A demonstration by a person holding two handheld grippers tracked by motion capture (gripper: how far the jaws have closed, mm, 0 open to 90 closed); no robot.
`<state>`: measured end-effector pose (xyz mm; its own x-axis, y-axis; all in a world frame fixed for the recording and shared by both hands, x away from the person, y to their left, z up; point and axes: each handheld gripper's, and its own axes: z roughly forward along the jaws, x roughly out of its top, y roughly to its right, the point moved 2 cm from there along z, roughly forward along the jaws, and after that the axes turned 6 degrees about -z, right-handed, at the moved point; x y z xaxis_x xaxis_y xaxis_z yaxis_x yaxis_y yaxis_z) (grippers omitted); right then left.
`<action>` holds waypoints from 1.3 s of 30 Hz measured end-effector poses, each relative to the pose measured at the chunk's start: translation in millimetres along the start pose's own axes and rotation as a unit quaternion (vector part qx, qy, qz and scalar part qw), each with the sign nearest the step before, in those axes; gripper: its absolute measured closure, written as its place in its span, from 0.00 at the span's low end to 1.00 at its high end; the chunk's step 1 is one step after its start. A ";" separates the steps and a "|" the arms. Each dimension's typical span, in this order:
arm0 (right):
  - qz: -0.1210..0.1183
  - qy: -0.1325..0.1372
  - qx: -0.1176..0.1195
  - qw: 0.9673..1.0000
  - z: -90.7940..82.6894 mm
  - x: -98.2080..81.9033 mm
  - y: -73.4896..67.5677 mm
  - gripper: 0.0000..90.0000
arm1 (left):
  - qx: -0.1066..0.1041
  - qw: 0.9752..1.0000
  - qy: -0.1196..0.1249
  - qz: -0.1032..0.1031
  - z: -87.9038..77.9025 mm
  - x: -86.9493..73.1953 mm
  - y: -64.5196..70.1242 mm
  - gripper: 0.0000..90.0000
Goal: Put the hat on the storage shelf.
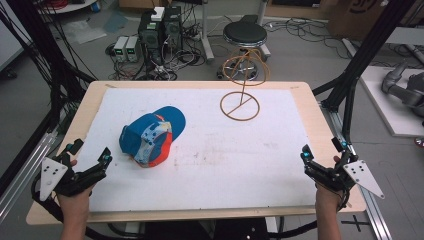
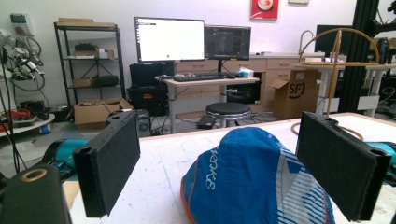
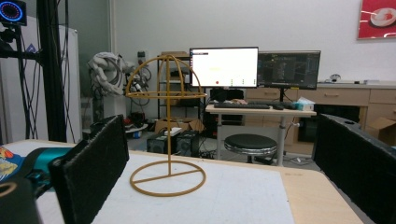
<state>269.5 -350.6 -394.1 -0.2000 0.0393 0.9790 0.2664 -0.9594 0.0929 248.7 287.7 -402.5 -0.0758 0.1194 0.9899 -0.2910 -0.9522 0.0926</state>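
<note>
A blue cap (image 1: pixel 151 136) with orange and white panels lies on the white mat, left of centre. A gold wire hat stand (image 1: pixel 241 85) rises from its ring base at the back right. My left gripper (image 1: pixel 103 161) rests open at the table's left front edge, just left of the cap. From the left gripper view the cap (image 2: pixel 252 184) lies between and beyond the open jaws, with the stand (image 2: pixel 334 56) far right. My right gripper (image 1: pixel 306 158) is open at the right front edge. Its view looks between the jaws at the stand (image 3: pixel 166 126).
The white mat (image 1: pixel 240 160) covers most of the wooden table (image 1: pixel 320 120). Behind the table stand a black stool (image 1: pixel 245 35), computer boxes and cables on the floor. A black frame post (image 1: pixel 350 85) rises at the table's right side. Desks with monitors (image 3: pixel 224 67) lie beyond.
</note>
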 end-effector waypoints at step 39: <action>-0.001 -0.010 -0.002 1.000 -1.9 -4.5 3.3 0.04 | -0.049 0.998 -0.027 0.015 47.4 -0.1 21.0 0.16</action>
<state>269.5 -354.5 -398.5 -0.1809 0.0470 0.9824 0.2626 -0.9603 0.0943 287.8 254.4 -395.6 -0.0357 0.0745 0.9966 -0.3817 -0.9226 0.0553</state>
